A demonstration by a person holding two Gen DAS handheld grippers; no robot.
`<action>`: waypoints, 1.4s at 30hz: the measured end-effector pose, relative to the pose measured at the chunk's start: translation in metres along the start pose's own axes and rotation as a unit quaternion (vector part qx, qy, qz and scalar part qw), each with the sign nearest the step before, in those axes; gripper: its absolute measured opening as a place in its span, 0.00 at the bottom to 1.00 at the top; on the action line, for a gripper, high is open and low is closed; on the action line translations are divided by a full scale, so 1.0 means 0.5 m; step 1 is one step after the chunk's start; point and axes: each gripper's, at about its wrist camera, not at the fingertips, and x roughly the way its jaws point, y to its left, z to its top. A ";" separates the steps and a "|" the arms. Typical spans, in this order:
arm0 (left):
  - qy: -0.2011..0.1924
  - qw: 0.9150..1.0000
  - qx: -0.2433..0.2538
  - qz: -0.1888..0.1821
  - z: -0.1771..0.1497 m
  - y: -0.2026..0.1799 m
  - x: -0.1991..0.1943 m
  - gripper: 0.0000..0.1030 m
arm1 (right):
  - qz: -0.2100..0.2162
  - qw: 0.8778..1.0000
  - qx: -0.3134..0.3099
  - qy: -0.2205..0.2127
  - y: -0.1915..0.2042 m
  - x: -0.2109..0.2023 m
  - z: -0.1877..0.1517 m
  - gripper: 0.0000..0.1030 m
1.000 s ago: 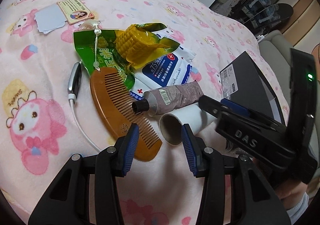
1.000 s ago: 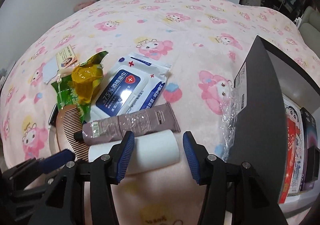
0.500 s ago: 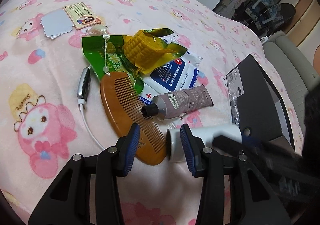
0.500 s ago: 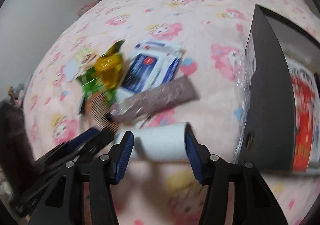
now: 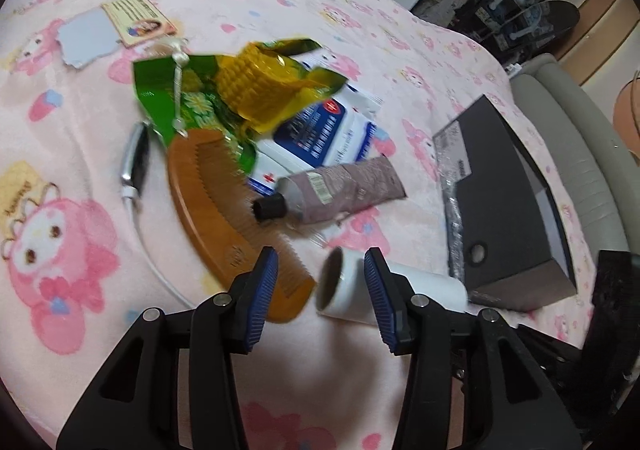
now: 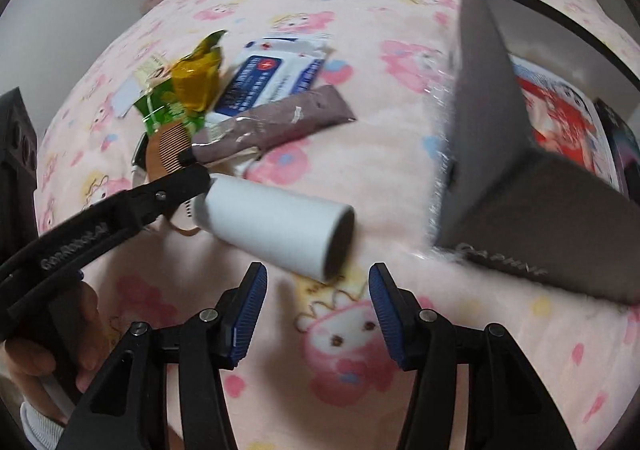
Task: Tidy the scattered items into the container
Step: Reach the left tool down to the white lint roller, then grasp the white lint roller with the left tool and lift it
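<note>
Left gripper (image 5: 318, 292) opening, nothing clamped, at white roll (image 6: 276, 224) end; right gripper (image 6: 316, 308) unclenched, empty, near other end. Roll lying on blanket (image 6: 400, 186) beside black box (image 6: 520, 186). Pickup stage; next: clamp, lift, deposit.

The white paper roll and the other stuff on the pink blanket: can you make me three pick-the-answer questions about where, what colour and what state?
1. Where does the white paper roll lie?
A. inside the dark grey box
B. on the pink blanket beside that box
C. on the comb

2. What colour are the pads on the fingers?
A. red
B. green
C. blue

3. The black cap on the mauve squeeze tube is:
A. on
B. off
C. missing

B: the roll rests on the blanket, outside the dark grey box.
C: the ribbed pads are blue.
A: the cap sits on the tube's end.
</note>
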 end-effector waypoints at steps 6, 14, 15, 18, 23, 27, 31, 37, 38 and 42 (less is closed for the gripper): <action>0.023 0.999 0.014 -0.045 -0.012 -0.026 -0.003 0.38 | 0.057 0.998 0.007 -0.041 -0.011 -0.017 0.013 0.48; -0.001 0.997 -0.005 -0.077 -0.019 -0.015 -0.049 0.38 | 0.089 0.995 -0.009 -0.037 -0.008 -0.049 0.006 0.47; -0.004 0.998 -0.009 -0.066 -0.014 -0.011 -0.046 0.38 | 0.081 0.996 -0.008 -0.040 -0.011 -0.052 0.005 0.48; 0.002 0.998 -0.021 -0.053 -0.004 -0.003 -0.026 0.38 | 0.068 0.997 0.002 -0.040 -0.019 -0.035 0.013 0.48; 0.020 0.998 -0.012 -0.060 -0.005 -0.015 0.003 0.39 | 0.097 0.994 0.037 -0.025 -0.039 0.008 0.020 0.47; 0.034 0.997 0.001 -0.064 -0.016 -0.031 0.009 0.40 | 0.113 0.992 0.050 -0.031 -0.046 0.001 0.015 0.45; 0.045 0.996 0.011 -0.075 -0.040 -0.052 0.002 0.41 | 0.106 0.993 0.037 -0.032 -0.048 -0.030 0.002 0.45; 0.057 0.994 0.039 -0.088 -0.092 -0.101 -0.029 0.42 | 0.103 0.994 0.034 -0.026 -0.064 -0.086 -0.039 0.45; 0.060 0.993 0.041 -0.091 -0.100 -0.110 -0.032 0.42 | 0.099 0.994 0.031 -0.029 -0.066 -0.096 -0.045 0.45; 0.060 0.992 0.066 -0.092 -0.130 -0.162 -0.058 0.41 | 0.098 0.994 0.024 -0.033 -0.085 -0.139 -0.068 0.44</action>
